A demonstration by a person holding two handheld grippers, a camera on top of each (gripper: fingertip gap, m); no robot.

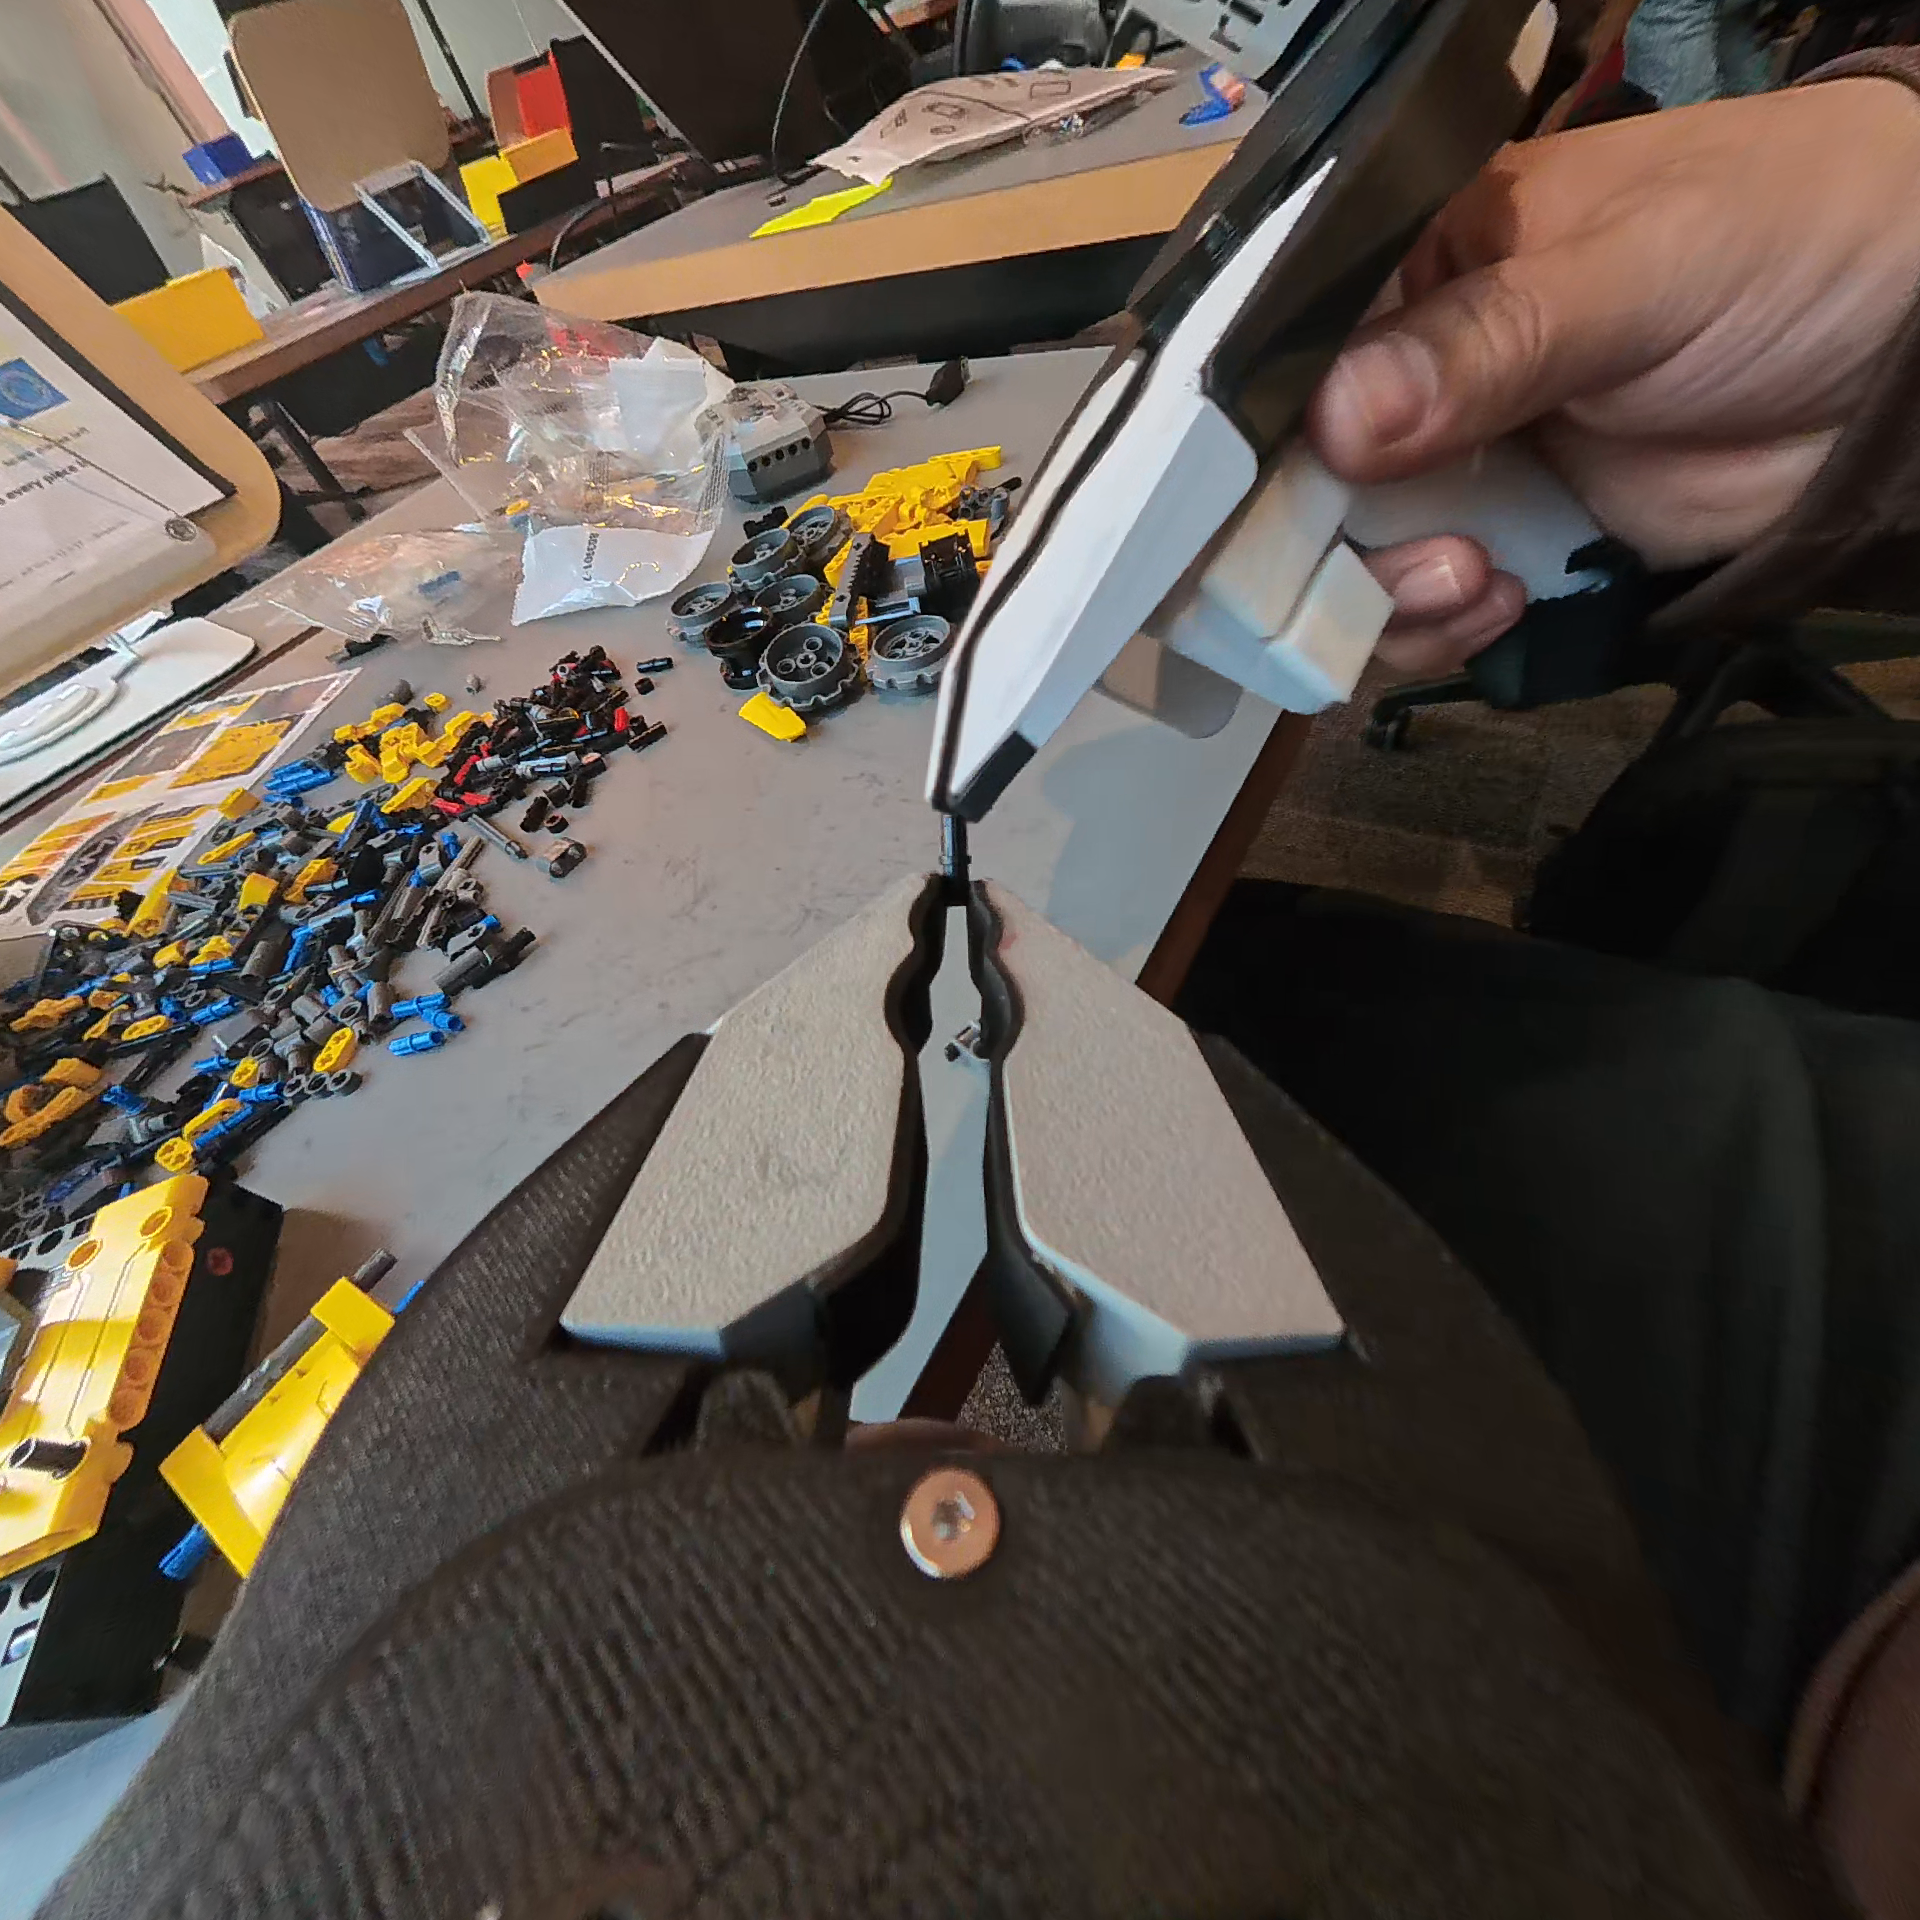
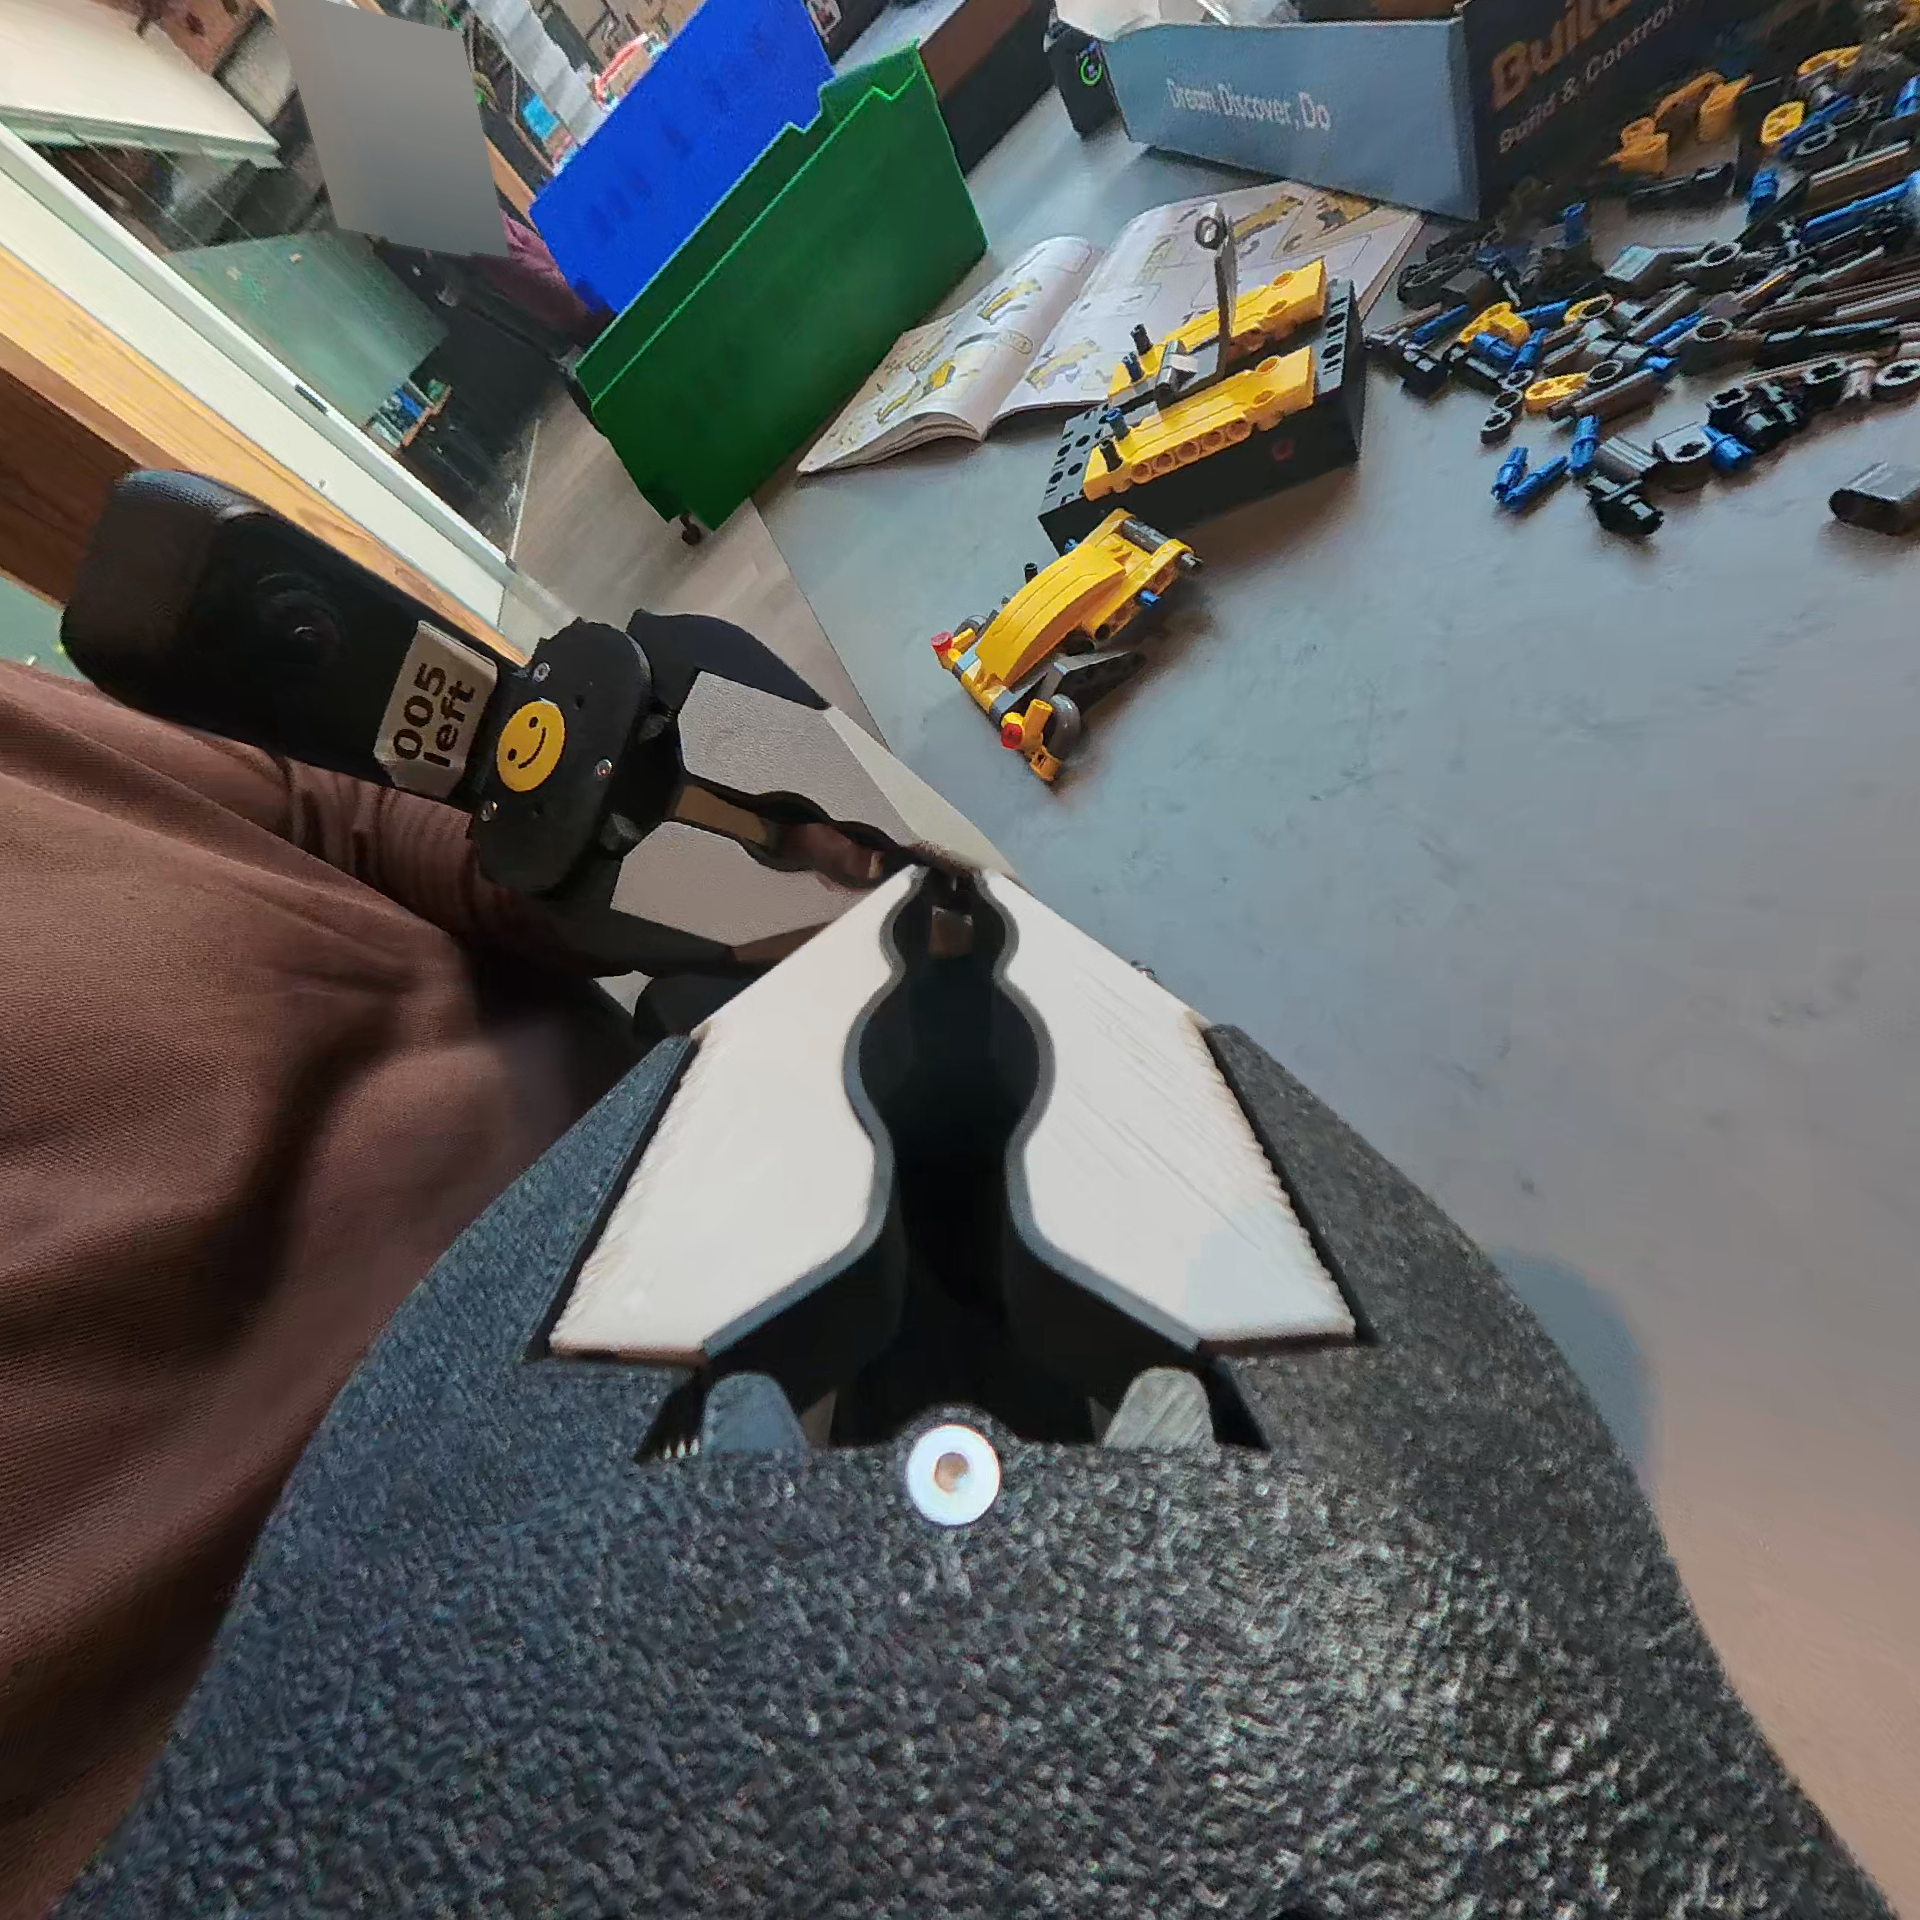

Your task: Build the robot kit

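A workshop room with desks behind; the grey table (image 1: 727, 831) carries a loose spread of small building parts (image 1: 312, 914) at nine o'clock. Its near edge runs just under the tools, open air at three o'clock. The right gripper (image 1: 951, 805) and left gripper (image 1: 954, 894), both clenched, meet tip to tip on one small black pin (image 1: 952, 847). Best kept axial, gentle, clear of the edge.
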